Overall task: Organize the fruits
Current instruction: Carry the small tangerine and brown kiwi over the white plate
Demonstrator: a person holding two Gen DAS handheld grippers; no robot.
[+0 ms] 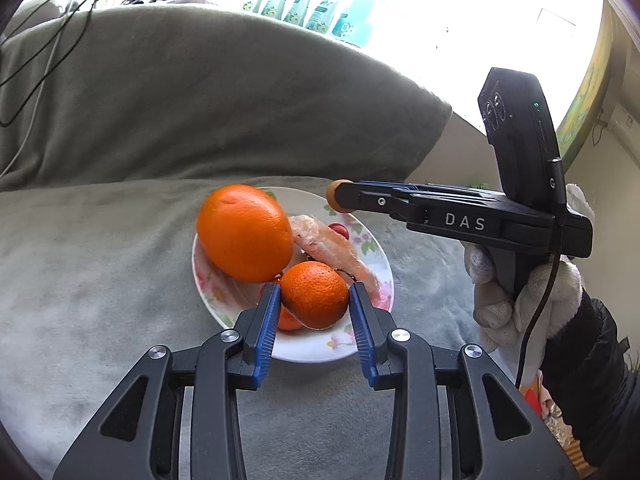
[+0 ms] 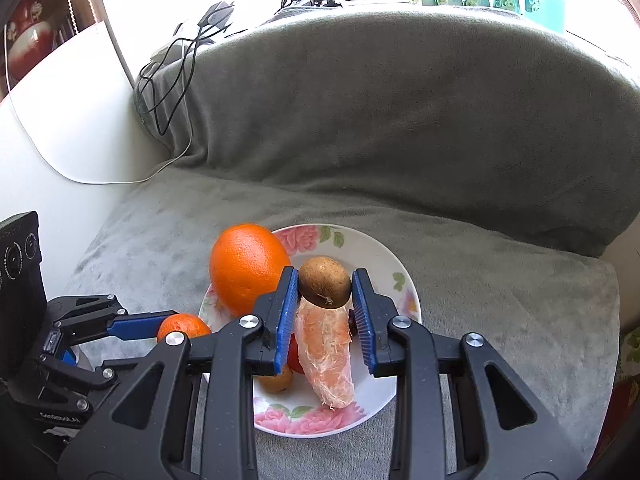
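Between the blue pads of the left gripper (image 1: 314, 300) a mandarin (image 1: 315, 294) is pinched over the floral plate (image 1: 372, 248), crowded by the large orange (image 1: 245, 232); free room lies rightward. From the right wrist, the right gripper (image 2: 325, 300) is seen clamping a brown fruit (image 2: 324, 283) above a peeled segment (image 2: 326, 354), inside the rim.

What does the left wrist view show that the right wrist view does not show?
Only the left wrist view shows the white-gloved hand gripping the right gripper from the side, and the mandarin whole between the left gripper's jaws. Only the right wrist view shows the brown fruit close up between the right jaws, plus another small brown fruit below. Both show the floral plate, large orange and peeled citrus segment.
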